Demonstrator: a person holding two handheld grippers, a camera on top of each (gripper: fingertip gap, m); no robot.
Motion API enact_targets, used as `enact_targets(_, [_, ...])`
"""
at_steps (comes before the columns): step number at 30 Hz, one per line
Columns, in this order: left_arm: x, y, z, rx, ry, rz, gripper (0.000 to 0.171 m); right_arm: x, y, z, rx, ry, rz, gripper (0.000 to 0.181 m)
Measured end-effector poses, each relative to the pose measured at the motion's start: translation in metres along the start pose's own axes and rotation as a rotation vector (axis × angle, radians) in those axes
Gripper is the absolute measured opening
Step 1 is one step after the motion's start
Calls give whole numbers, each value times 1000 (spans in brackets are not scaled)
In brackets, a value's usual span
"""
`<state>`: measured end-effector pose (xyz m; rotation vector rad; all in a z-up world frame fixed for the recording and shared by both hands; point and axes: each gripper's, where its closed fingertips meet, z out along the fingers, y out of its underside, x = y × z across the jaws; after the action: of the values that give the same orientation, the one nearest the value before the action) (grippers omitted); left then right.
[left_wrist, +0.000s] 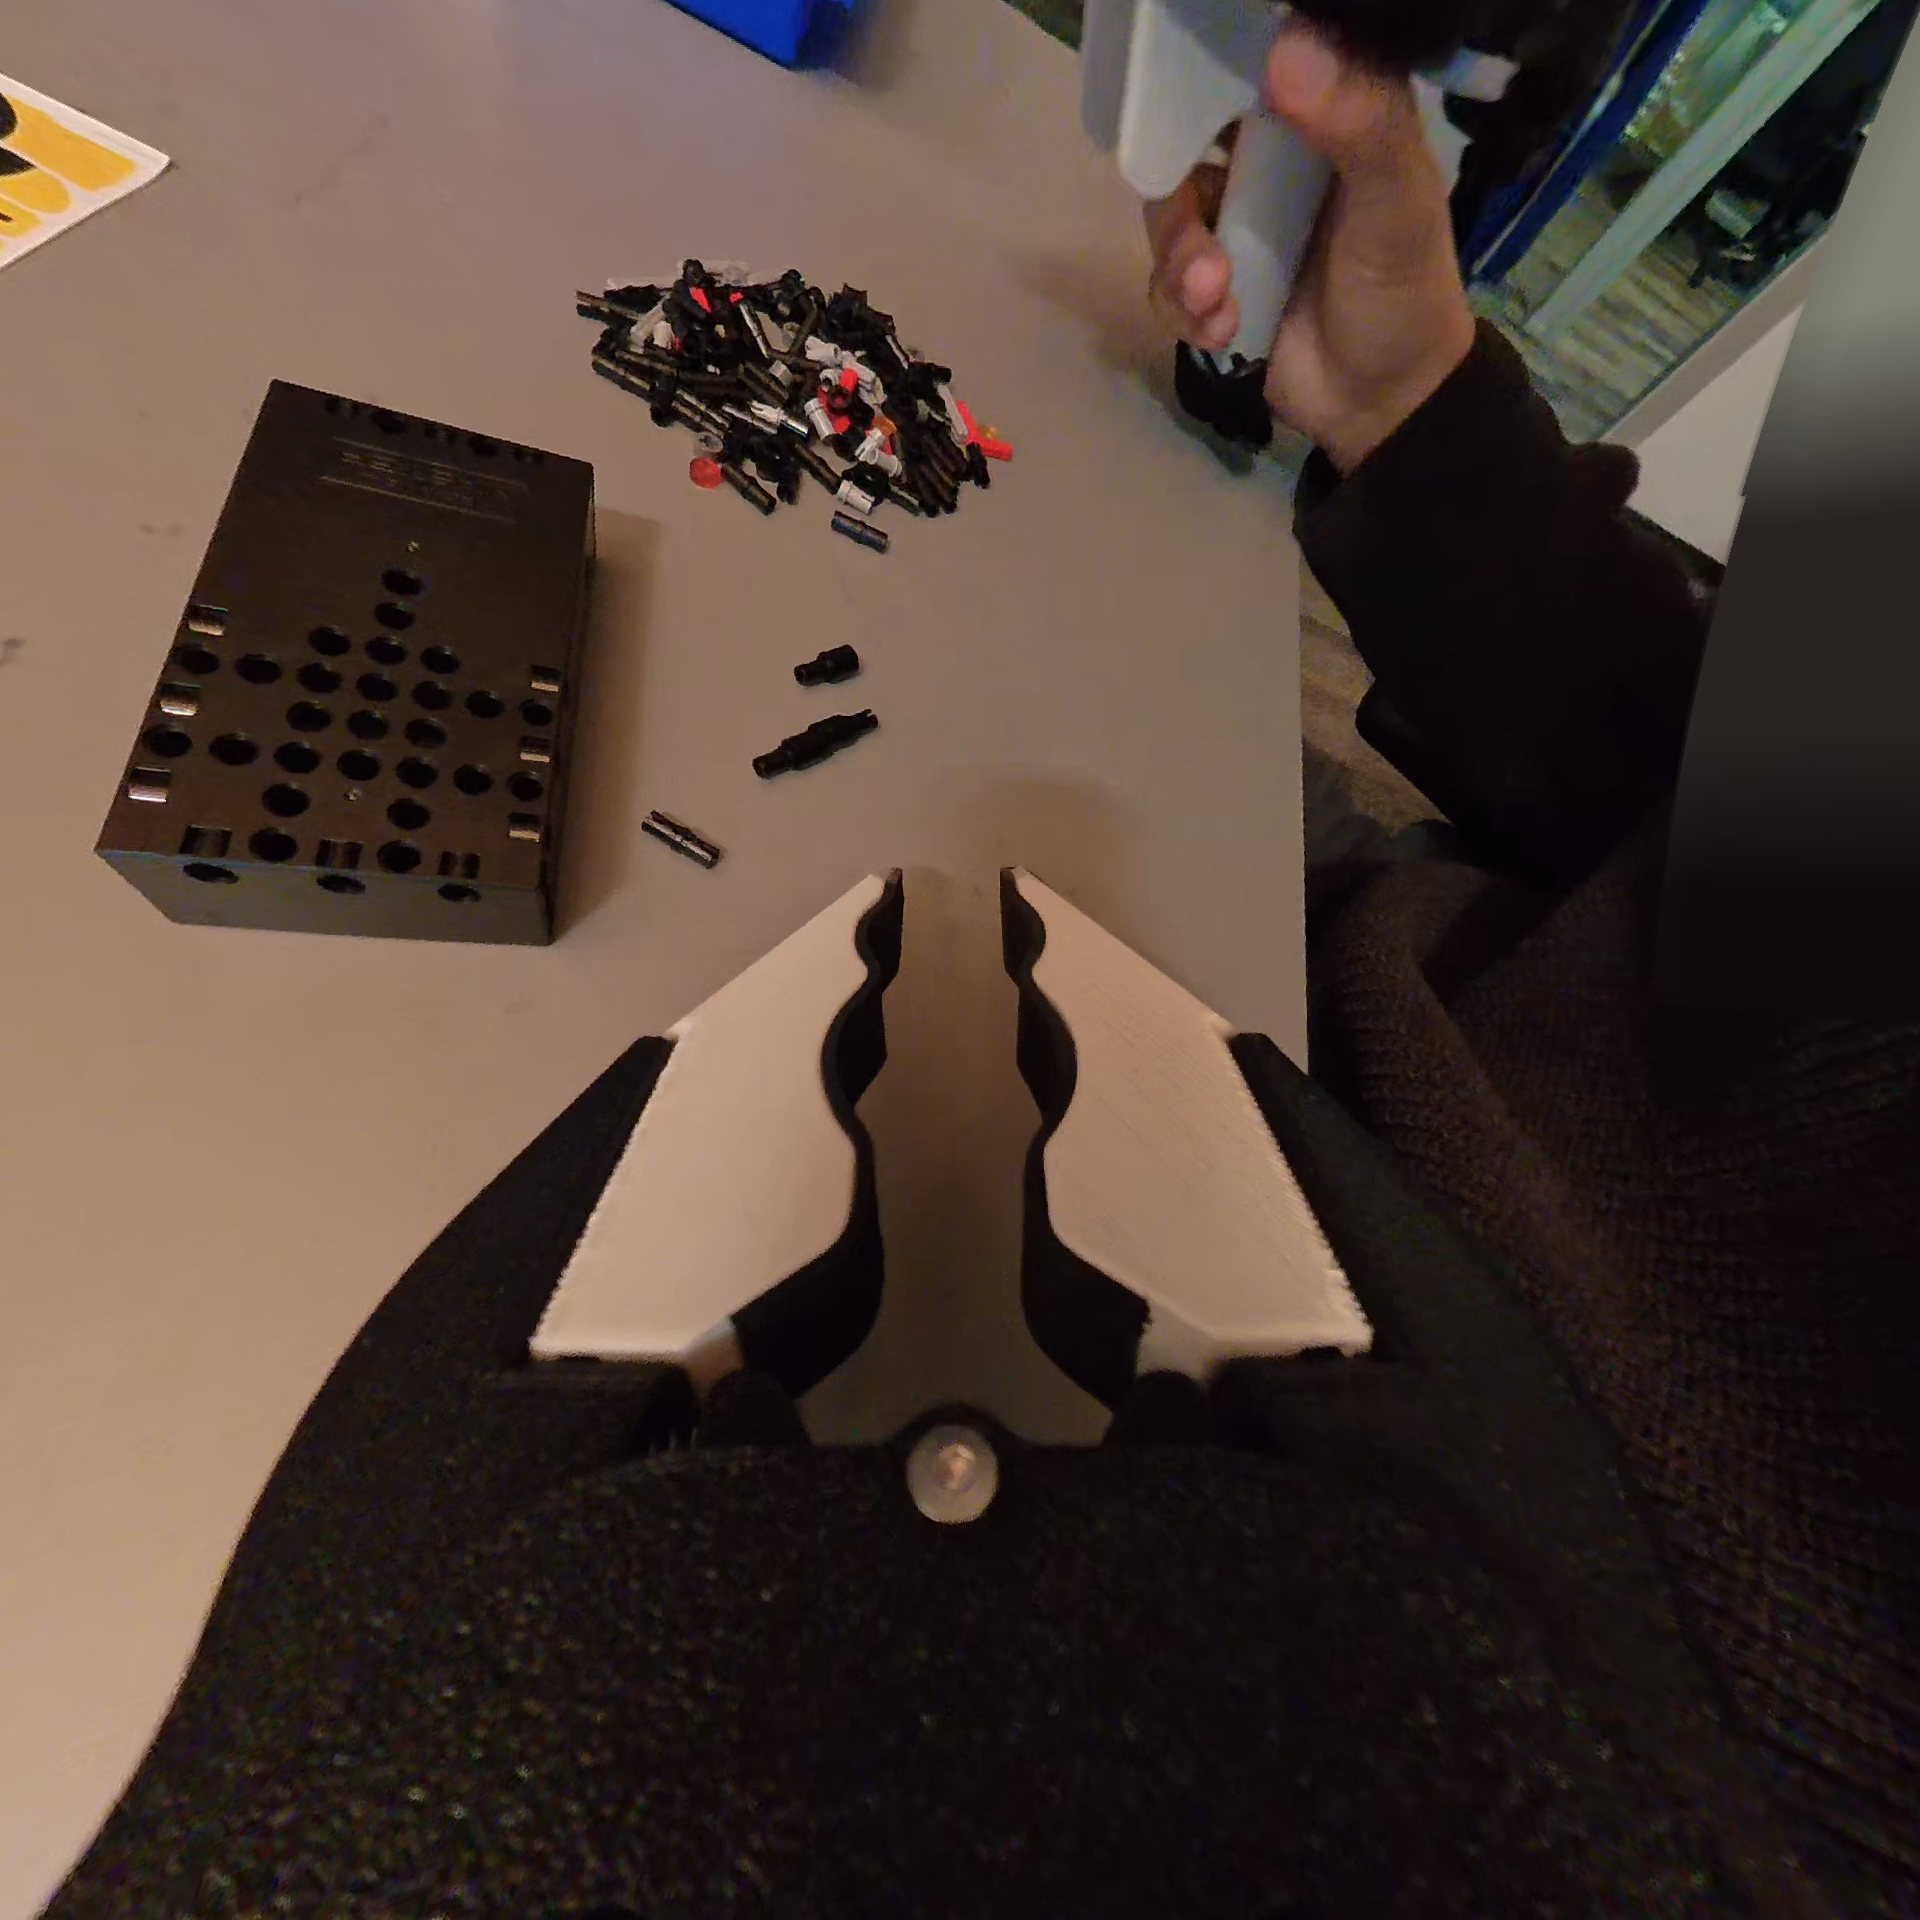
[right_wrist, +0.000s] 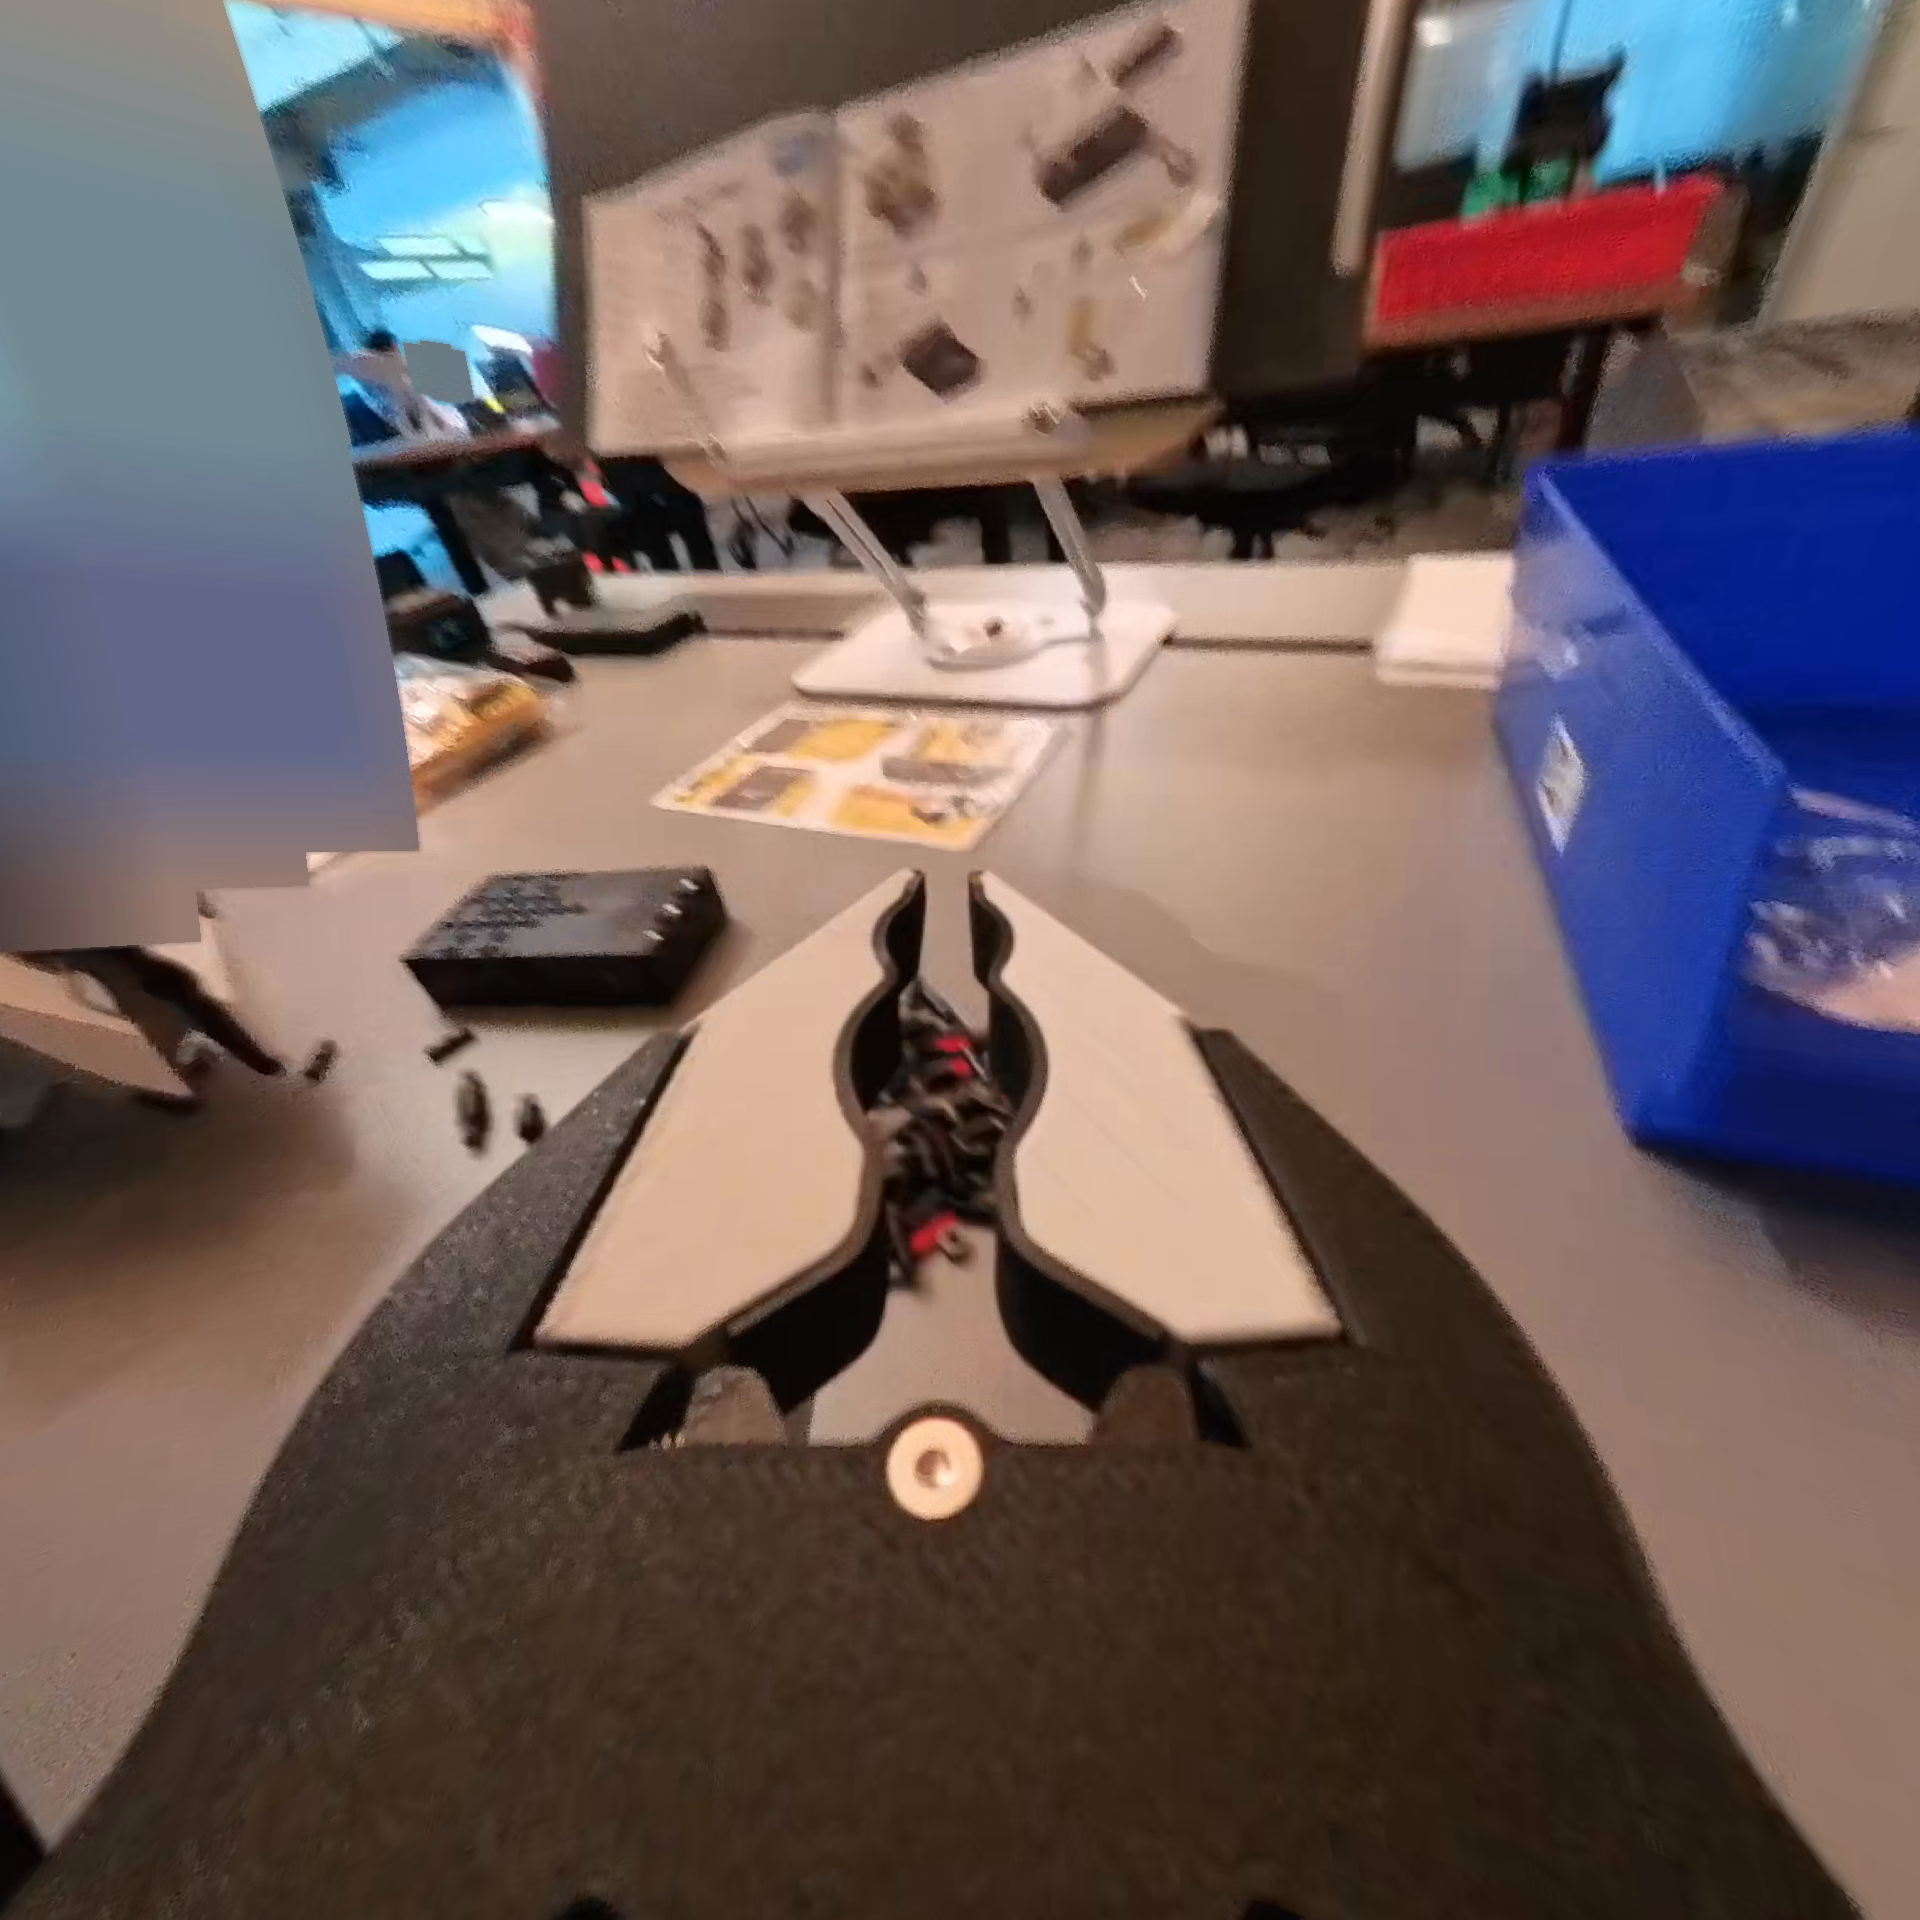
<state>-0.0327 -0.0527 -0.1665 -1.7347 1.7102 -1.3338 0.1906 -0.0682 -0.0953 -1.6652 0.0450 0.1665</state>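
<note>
My left gripper (left_wrist: 951, 883) is open and empty, low over the grey table (left_wrist: 1091, 644). Just ahead of its tips lie three loose black pins (left_wrist: 816, 743). Left of them stands a black block (left_wrist: 364, 675) with several round holes on top. Farther off is a pile of small black, red and white pins (left_wrist: 790, 384). My right gripper (right_wrist: 945, 881) holds nothing; its jaws stand only a little apart. It hovers over the pile (right_wrist: 935, 1122), which shows in the gap between its fingers. The block (right_wrist: 571, 935) lies to its left. A hand (left_wrist: 1351, 281) holds its handle.
A blue bin (right_wrist: 1714, 831) stands at the right. A sheet with yellow pictures (right_wrist: 862, 774) lies beyond the block. A white stand (right_wrist: 987, 655) holds an open booklet (right_wrist: 894, 281). The table's edge (left_wrist: 1304, 831) runs just right of my left gripper. From the left gripper's tips to the black block (left_wrist: 364, 675) is close to 10 cm. Look for it in the right wrist view (right_wrist: 534, 906) too.
</note>
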Motion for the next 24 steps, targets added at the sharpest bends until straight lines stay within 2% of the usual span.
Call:
enact_targets(2, [0, -1, 0, 5, 4, -8, 18, 20, 19, 2, -86, 40, 31, 10])
enact_targets(3, [-1, -1, -1, 8, 6, -17, 18, 25, 25, 4, -120, 41, 63, 17])
enact_targets(7, [-2, -5, -4, 36, 30, -53, 18, 23, 34, 15, -184, -8, 127, 20])
enact_targets(12, [17, -47, -30, 220, 154, -110, 18, 19, 42, 19, -238, -35, 128, 20])
enact_targets(14, [1, -58, -37, 263, 77, -95, 18, 19, 42, 20, -244, -29, 124, 20])
enact_targets(18, [-37, -47, -35, 228, -95, -93, 17, 25, 41, 19, -236, 11, 122, 19])
enact_targets(24, [-41, -46, -35, 258, -127, -58, 17, 29, 38, 17, -217, 89, 50, 19])
